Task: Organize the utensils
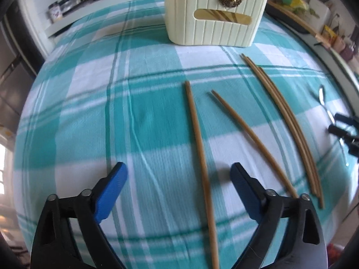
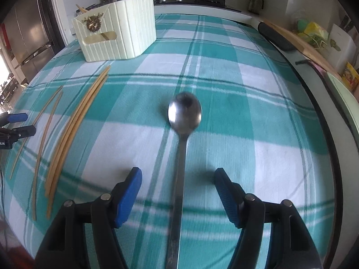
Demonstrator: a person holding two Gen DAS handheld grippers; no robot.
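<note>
Right wrist: spoon [image 2: 179,157] handle cropped (seemingly).

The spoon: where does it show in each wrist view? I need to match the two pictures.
Left wrist: the spoon lies at the far right edge, bowl away from the camera, partly hidden behind the right gripper.
Right wrist: it lies in the centre, with its handle running down between the open fingers of that gripper.
Shared landmark: the cream holder at the far end of the checked cloth.
</note>
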